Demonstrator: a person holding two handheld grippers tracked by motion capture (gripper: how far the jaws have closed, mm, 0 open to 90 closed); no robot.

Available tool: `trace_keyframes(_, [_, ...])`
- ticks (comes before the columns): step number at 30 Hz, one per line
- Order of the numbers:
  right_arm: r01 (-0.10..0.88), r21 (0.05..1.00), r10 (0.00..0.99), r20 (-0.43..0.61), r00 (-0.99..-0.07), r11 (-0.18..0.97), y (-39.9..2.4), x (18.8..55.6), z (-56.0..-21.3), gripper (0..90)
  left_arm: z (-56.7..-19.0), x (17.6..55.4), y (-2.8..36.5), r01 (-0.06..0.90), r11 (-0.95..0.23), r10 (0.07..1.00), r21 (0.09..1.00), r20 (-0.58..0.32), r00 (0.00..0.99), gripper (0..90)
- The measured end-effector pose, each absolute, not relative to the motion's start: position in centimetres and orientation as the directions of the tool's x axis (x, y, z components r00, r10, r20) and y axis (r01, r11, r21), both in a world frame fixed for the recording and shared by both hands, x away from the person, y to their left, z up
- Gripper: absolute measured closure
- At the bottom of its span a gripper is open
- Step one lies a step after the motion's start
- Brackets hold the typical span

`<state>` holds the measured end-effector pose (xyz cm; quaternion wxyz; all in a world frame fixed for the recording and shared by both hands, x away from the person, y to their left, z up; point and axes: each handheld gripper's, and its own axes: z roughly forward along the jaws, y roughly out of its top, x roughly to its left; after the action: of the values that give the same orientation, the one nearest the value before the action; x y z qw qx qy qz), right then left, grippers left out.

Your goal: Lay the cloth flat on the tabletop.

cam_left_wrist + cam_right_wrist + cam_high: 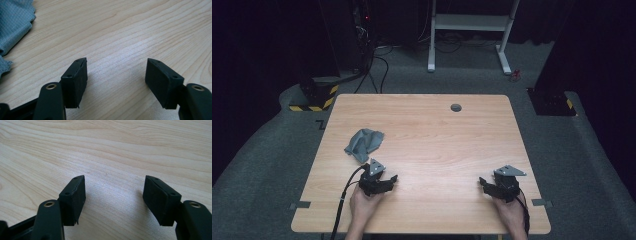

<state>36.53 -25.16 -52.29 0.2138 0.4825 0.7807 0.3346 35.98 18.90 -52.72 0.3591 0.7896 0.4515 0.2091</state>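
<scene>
A crumpled grey checked cloth [364,143] lay on the left part of the light wooden table [437,135], just beyond the left gripper [393,178] and apart from it. That black two-jaw gripper rested low over the bare wood with its jaws spread wide and nothing between them. The right gripper [482,182], well apart near the table's right edge, was likewise spread and empty.

Left claw [116,75], jaws spread wide with nothing between, low over bare wooden counter [130,32]; crumpled grey checked cloth [13,22] at upper left, apart.
</scene>
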Motion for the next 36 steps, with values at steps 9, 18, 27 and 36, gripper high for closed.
trace_keyframes(9, [0.61, 0.728, 0.896, -0.012, -0.444, 0.312, -25.1, 36.5, -52.3, 34.7, -52.8, 35.9, 18.7, 0.565, -0.342, 0.858, 0.751, 0.003, 0.514, 28.8])
trace_keyframes(18, [0.612, 0.728, 0.897, -0.011, -0.443, 0.311, -25.1, 36.5, -52.3, 34.6, -52.7, 35.9, 18.9, 0.563, -0.345, 0.854, 0.751, 0.003, 0.52, 30.3])
trace_keyframes(27, [0.611, 0.727, 0.896, -0.012, -0.445, 0.313, -25.1, 36.5, -52.3, 34.3, -52.2, 36.1, 19.7, 0.57, -0.335, 0.876, 0.75, 0.025, 0.482, 31.6])
trace_keyframes(36, [0.611, 0.727, 0.895, -0.011, -0.445, 0.313, -25.1, 36.5, -52.3, 34.1, -50.9, 37.0, 22.5, 0.566, -0.253, 0.927, 0.785, 0.03, 0.373, 32.0])
